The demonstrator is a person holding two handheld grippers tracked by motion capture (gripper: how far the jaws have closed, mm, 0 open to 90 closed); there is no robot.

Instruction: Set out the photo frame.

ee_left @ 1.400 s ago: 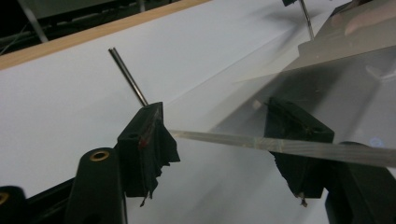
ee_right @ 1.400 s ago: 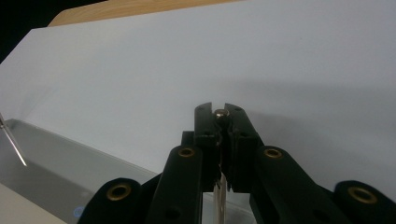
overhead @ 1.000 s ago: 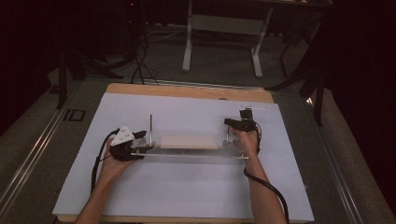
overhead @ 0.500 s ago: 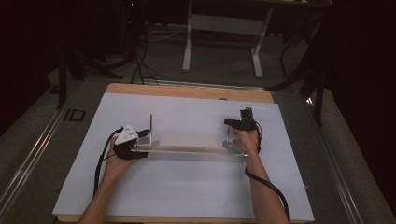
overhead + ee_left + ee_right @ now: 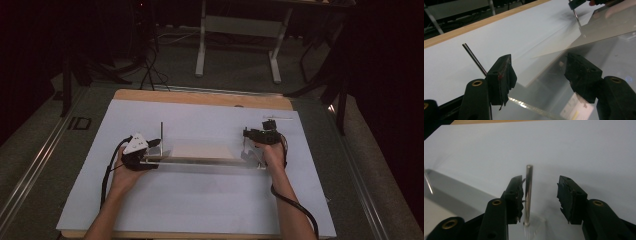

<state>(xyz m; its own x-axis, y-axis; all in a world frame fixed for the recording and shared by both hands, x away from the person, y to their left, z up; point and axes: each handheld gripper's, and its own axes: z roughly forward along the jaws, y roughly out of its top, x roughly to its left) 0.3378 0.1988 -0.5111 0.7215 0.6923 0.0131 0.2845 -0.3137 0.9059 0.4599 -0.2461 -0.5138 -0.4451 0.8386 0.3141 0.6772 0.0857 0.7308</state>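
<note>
Nearest the camera in the high view, two forearms are seen coming in from the bottom edge over the white sheet [image 5: 200,200] that covers the table [image 5: 200,96]. The left tongs [image 5: 141,154] are held at the left end of a clear plate [image 5: 200,156], and the right tongs [image 5: 260,145] at its right end, so the plate is spanned between the two hands at the middle of the sheet.

In the left gripper view, the left tongs [image 5: 539,75] are seen with their jaws set wide apart — the clear plate [image 5: 599,50] lies between and beyond them, its bright edge passing under the near jaw. A thin metal rod [image 5: 475,59] stands just behind that jaw, tilted in this view; whether the plate is actually touched by the jaws cannot be told.

In the right gripper view, the right tongs [image 5: 540,195] are likewise spread wide, and a second metal pin [image 5: 528,195] rises from the plate between them, just beside one jaw and well apart from the other.

Farther off, the wooden far edge of the table is left bare, and beyond it — on the dark floor — a white-legged stand [image 5: 240,30] is seen.
</note>
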